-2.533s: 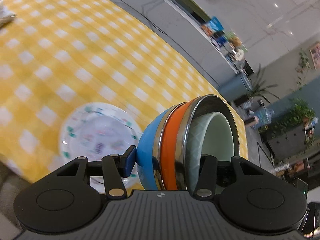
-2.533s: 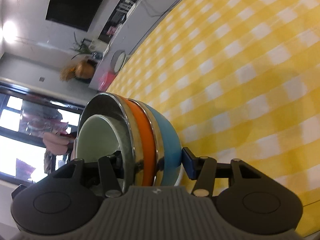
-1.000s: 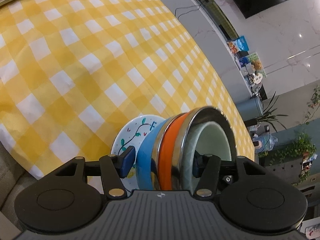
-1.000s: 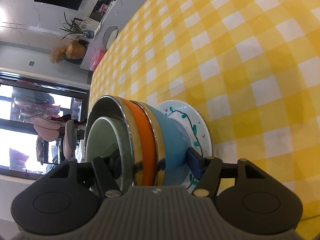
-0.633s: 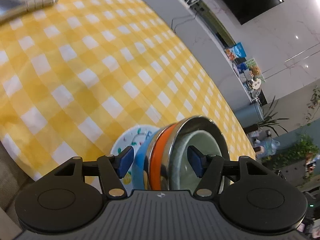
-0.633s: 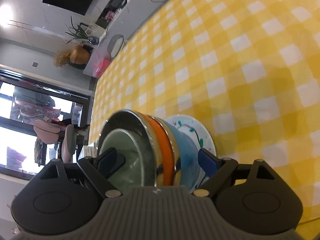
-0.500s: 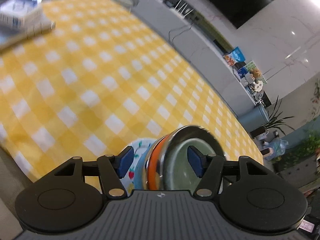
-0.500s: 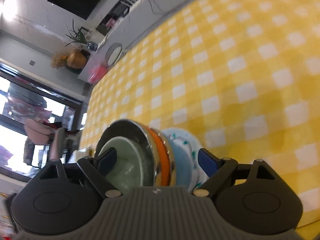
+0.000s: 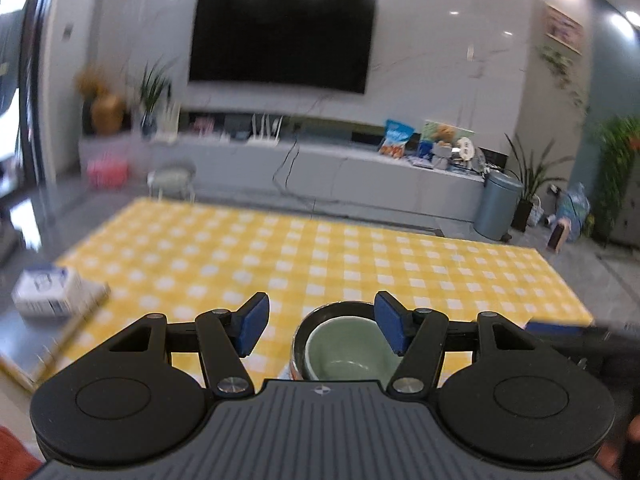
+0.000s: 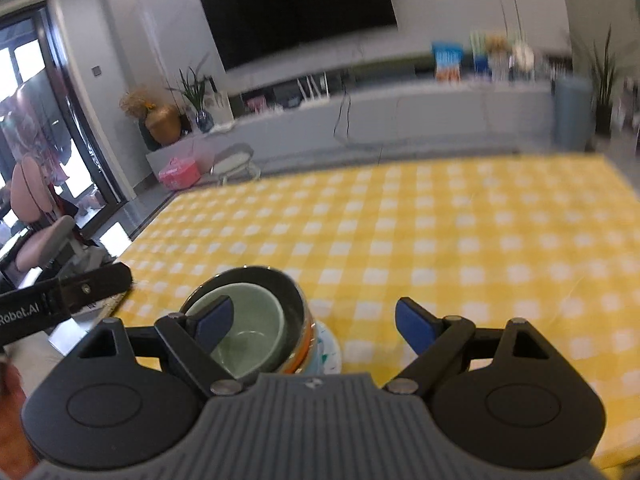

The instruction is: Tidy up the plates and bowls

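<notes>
A stack of nested bowls stands upright on a white patterned plate [image 10: 330,350] near the front edge of the yellow checked table [image 10: 440,232]. A pale green bowl [image 10: 248,332] sits inside a steel bowl [image 10: 290,282], with an orange bowl [image 10: 306,344] under them. My right gripper [image 10: 316,322] hovers open above and behind the stack, touching nothing. In the left wrist view the green bowl [image 9: 344,356] and steel rim [image 9: 336,308] lie below my open left gripper [image 9: 322,322], whose pads are clear of them.
A white and blue box [image 9: 44,288] and a ring binder [image 9: 68,332] lie at the table's left edge. The other gripper's black body [image 10: 64,292] shows at the left. A TV wall, a grey cabinet and a stool [image 9: 172,178] are beyond the table.
Both grippers let go of the bowl stack, which now stands on the plate. Both rose, pulled back and rolled level, so the room now appears upright.
</notes>
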`<state>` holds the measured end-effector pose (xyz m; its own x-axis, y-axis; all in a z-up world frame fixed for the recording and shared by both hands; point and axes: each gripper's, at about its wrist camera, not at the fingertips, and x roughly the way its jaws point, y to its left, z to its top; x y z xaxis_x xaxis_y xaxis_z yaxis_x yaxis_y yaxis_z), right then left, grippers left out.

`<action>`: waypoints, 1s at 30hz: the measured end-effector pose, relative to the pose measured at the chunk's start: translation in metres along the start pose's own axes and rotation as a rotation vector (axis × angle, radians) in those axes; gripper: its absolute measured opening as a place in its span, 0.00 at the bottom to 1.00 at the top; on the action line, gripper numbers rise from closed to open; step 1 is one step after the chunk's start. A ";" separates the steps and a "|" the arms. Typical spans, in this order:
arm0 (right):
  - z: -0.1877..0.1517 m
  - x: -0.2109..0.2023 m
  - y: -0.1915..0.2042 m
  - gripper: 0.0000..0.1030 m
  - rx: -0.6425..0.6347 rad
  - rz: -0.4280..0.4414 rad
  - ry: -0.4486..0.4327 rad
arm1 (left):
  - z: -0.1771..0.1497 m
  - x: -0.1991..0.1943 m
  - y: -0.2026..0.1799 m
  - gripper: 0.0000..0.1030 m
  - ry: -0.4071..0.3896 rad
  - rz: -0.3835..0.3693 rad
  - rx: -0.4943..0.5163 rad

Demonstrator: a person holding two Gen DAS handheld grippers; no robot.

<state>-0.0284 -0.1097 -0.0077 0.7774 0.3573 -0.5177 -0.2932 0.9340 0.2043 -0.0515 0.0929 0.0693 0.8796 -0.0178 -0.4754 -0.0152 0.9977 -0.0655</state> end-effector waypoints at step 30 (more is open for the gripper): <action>-0.098 -0.021 0.012 0.85 -0.202 -0.174 0.026 | -0.086 0.018 -0.021 0.77 0.248 0.102 0.136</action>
<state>-0.1030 -0.1052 -0.0754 0.8118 0.1886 -0.5526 -0.2634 0.9629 -0.0583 -0.0763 0.0657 -0.0138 0.7336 0.0840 -0.6744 -0.0187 0.9945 0.1035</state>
